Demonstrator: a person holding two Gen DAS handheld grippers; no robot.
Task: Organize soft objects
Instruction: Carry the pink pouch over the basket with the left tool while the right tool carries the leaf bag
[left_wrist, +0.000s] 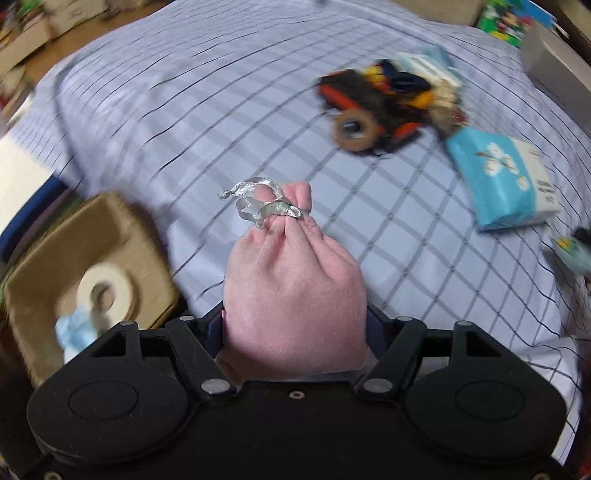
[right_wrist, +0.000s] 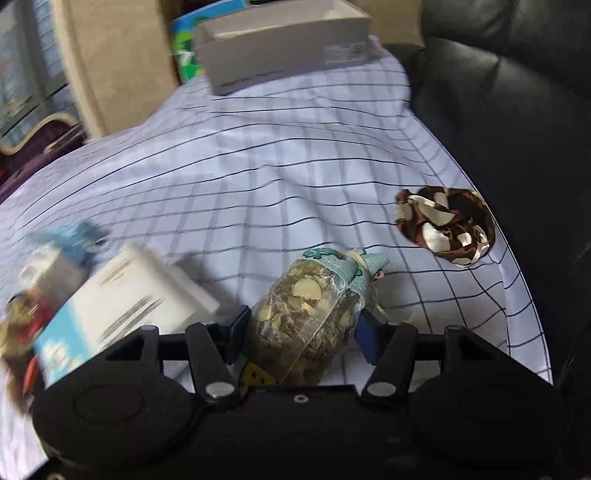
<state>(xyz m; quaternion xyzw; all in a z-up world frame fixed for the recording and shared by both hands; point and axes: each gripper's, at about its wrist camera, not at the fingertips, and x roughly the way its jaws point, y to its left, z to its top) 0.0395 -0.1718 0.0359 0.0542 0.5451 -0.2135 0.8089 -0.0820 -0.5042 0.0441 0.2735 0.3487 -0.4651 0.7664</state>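
Left wrist view, centre: pouch (left_wrist: 291, 291) between the left gripper (left_wrist: 295, 332) fingers, over the cloth (left_wrist: 184, 110).
Lower left: cardboard box (left_wrist: 44, 266) holding a tape roll (left_wrist: 105, 293).
Upper right: toy pile (left_wrist: 391, 103), tissue pack (left_wrist: 506, 177) below it.
Right wrist view, centre: clear bag (right_wrist: 306, 321) between the right gripper (right_wrist: 303, 332) fingers.
Right: scrunchie (right_wrist: 447, 225) on the cloth edge.
Top: open box (right_wrist: 280, 44).

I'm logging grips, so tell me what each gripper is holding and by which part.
The left gripper holds a pink pouch by its full bottom end, the ribbon-tied neck pointing away. The right gripper holds a clear bag of dried petals around its middle.

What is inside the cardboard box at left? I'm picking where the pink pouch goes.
The cardboard box shows a white tape roll and something light blue; its lower part is hidden behind the left gripper.
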